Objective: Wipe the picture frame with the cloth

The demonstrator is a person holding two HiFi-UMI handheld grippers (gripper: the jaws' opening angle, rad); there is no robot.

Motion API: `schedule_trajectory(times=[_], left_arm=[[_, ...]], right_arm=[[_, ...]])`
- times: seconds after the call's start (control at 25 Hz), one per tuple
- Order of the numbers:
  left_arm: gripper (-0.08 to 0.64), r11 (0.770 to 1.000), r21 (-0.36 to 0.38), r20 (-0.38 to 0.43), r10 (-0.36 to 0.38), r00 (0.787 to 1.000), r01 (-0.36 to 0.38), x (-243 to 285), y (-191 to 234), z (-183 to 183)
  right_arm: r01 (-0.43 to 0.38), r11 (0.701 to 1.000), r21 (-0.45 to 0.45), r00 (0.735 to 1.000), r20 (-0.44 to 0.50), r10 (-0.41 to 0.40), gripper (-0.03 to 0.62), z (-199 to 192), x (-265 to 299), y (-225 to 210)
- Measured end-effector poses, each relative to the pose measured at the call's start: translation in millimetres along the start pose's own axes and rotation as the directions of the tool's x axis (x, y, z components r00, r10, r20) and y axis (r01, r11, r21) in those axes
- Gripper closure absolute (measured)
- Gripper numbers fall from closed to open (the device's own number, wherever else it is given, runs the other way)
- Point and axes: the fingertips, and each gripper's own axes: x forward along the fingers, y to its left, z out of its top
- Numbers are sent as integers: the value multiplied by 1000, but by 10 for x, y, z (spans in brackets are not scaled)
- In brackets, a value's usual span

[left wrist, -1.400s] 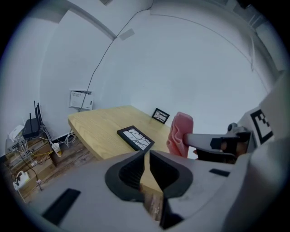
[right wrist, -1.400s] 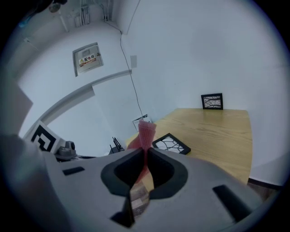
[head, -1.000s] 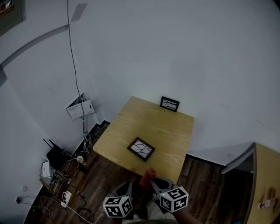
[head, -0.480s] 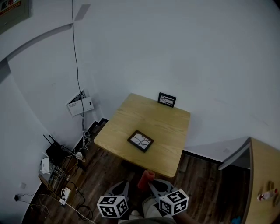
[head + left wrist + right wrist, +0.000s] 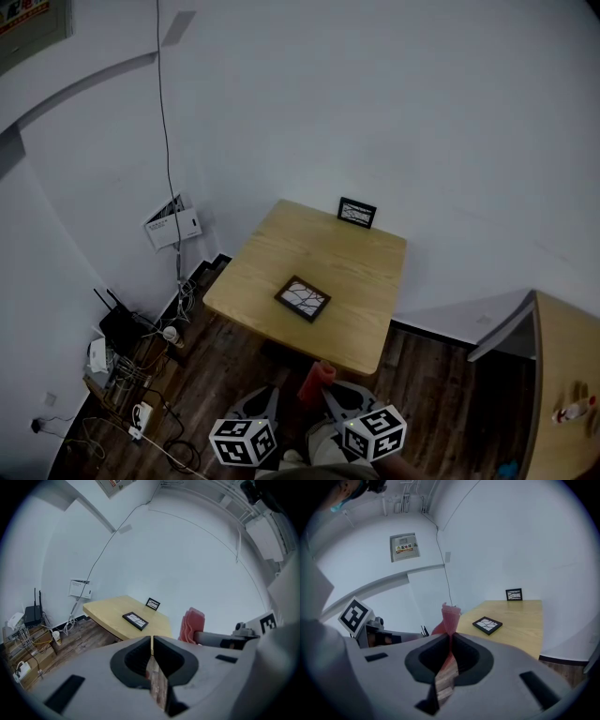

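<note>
A dark picture frame [image 5: 302, 299] lies flat in the middle of the wooden table [image 5: 366, 267], and a second frame [image 5: 356, 213] stands at the table's far edge against the wall. Both grippers hang low in front of the table's near edge, apart from it. My right gripper [image 5: 330, 394] is shut on a red cloth [image 5: 316, 380], which sticks up past its jaws [image 5: 450, 616]. My left gripper [image 5: 267, 405] is shut with nothing between its jaws. In the left gripper view the flat frame [image 5: 135, 618] lies ahead and the cloth [image 5: 192, 625] shows to the right.
A router, cables and a power strip [image 5: 122, 352] clutter the floor at the left. Papers [image 5: 172, 225] hang on the wall beside a cable. A second table [image 5: 567, 375] with a small bottle stands at the right. Dark wooden floor lies between me and the table.
Both grippers and the cloth have drawn back a little from the table's near edge, and the table sits farther off in the picture. Grips are unchanged.
</note>
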Motion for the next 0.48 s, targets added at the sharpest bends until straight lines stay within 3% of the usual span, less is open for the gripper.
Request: schedule_trajectory(times=[0.48], left_arm=[[548,1000,-4,13,-12,1000,12,11,7,45]], right_arm=[[-1,1000,-17,1000,11,1,577,63,23,7]])
